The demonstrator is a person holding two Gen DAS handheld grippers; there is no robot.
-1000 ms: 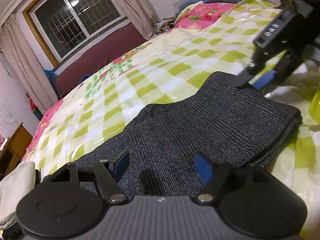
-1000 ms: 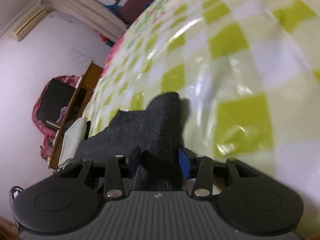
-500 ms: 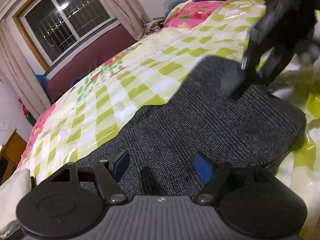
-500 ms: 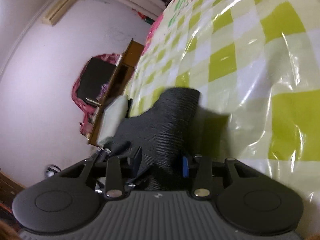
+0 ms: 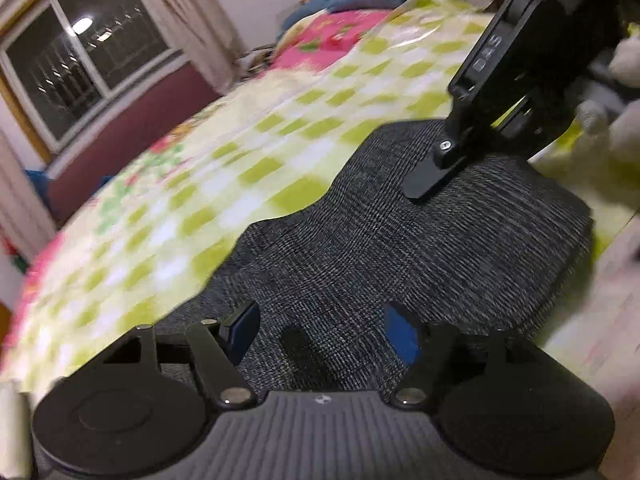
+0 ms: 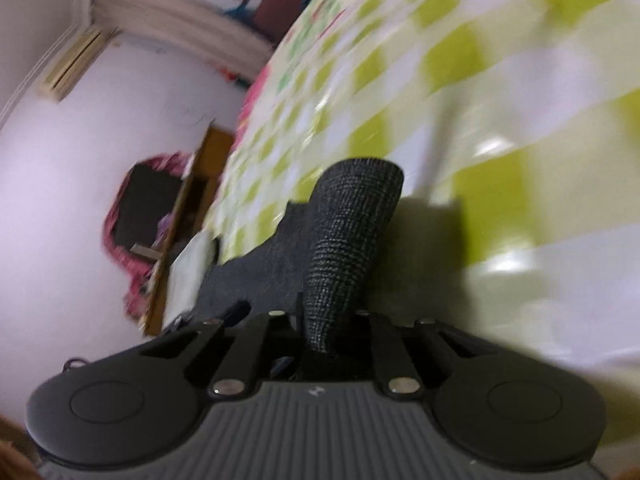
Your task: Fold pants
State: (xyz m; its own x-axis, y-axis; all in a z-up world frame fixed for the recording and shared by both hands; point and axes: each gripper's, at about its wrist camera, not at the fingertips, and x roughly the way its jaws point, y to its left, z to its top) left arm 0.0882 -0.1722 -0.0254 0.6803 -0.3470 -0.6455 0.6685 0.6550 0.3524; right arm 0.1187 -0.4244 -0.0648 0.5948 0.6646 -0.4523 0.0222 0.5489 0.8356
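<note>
Only readable mark: pale raised characters, roughly "045" (could be "D45"), on the side of the right gripper body, left wrist view. A small logo on each camera housing is too small to read.

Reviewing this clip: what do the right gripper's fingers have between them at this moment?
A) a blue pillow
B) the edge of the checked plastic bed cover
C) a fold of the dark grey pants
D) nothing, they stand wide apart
C: in the right wrist view the right gripper has just closed, and a bunched fold of the dark grey pants is pinched in it.
</note>
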